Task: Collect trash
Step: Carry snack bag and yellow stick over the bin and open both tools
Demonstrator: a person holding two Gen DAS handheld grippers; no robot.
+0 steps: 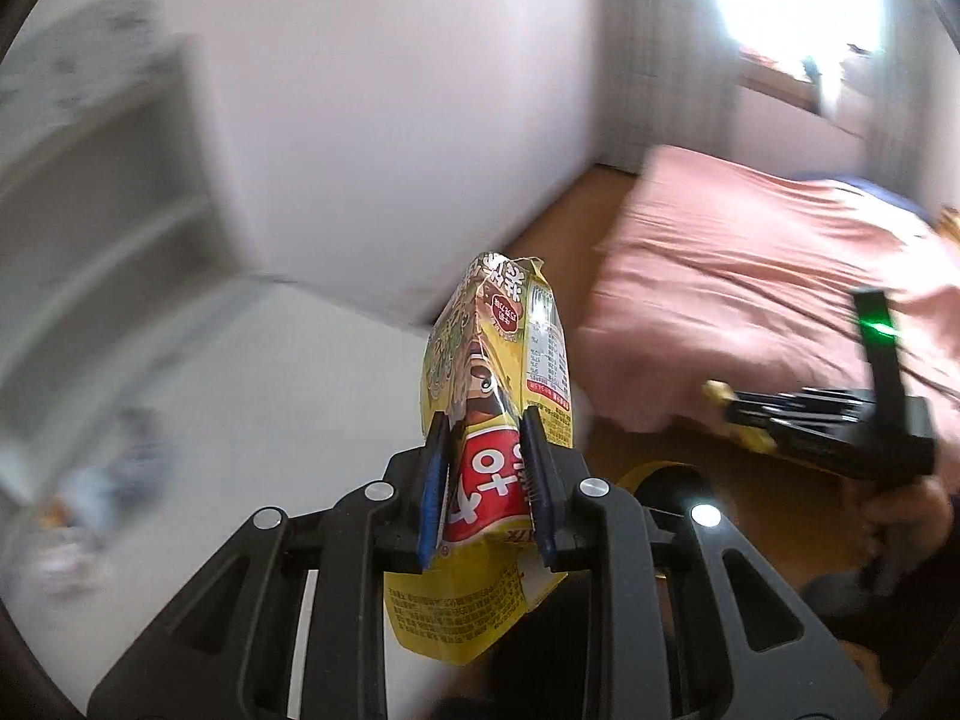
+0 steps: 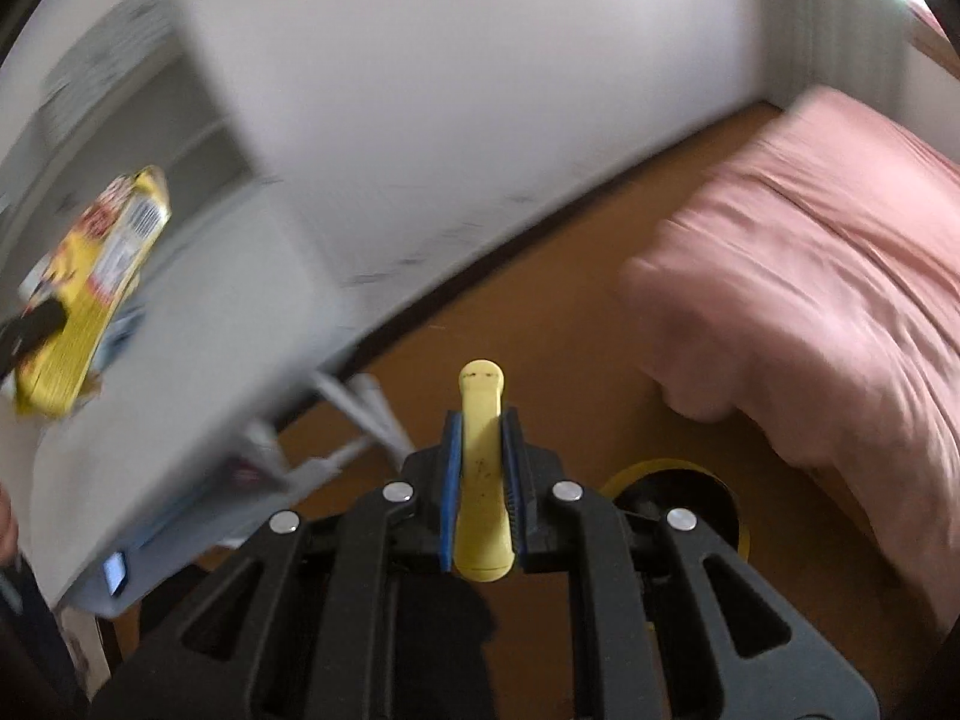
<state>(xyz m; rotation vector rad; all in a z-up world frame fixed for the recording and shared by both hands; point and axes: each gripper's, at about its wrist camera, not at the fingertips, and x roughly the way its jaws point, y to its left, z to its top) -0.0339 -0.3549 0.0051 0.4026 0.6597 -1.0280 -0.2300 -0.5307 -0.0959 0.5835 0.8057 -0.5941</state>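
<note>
My left gripper [image 1: 485, 441] is shut on a yellow snack wrapper [image 1: 480, 360] with a red label, which stands up between the blue pads. In the right wrist view the same wrapper [image 2: 90, 294] shows at far left over the white desk. My right gripper [image 2: 480, 429] is shut on a pale yellow oblong piece [image 2: 480, 468] that sticks out past the fingertips. The left wrist view also catches the right gripper [image 1: 729, 405] at the right, blurred, in front of the bed. A dark round bin with a yellow rim [image 2: 660, 468] sits on the brown floor just beyond the right gripper; its rim [image 1: 636, 473] shows beside the left one too.
A white desk [image 2: 180, 330] with a shelf unit behind it fills the left. A bed with a pink cover [image 2: 810, 300] takes the right side. Brown floor [image 2: 570, 330] runs between them along a white wall. Small blurred items lie on the desk [image 1: 90, 510].
</note>
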